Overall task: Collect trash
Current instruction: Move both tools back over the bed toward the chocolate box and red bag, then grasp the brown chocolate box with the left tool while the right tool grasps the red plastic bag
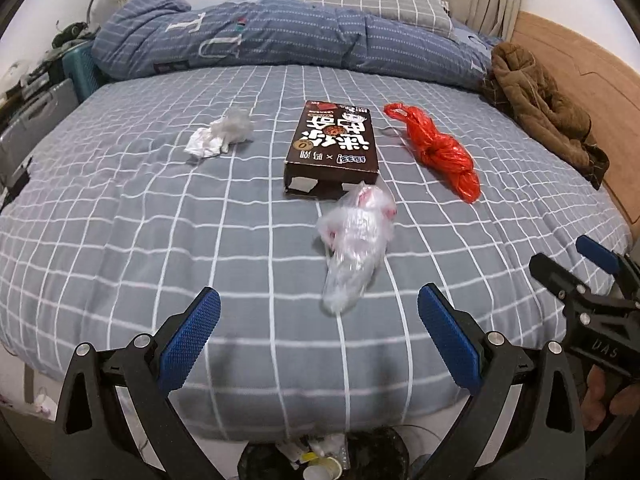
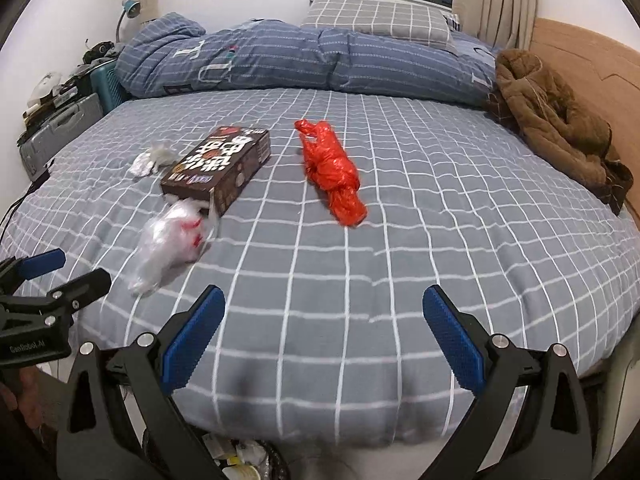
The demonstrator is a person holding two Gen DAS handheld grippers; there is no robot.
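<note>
On the bed point(image 1: 120, 240) lie a brown box point(image 1: 334, 142), a red bag point(image 1: 438, 152), a clear plastic bag point(image 1: 354, 248) and crumpled tissue point(image 1: 218, 138). The left gripper point(image 1: 318, 336), released, sits just short of the clear bag; the right gripper point(image 2: 324, 336), released, faces the red bag, well apart.

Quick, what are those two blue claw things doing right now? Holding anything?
Left gripper: open, holding nothing, above the bed's near edge.
Right gripper: open, holding nothing, also above the bed's near edge.
</note>
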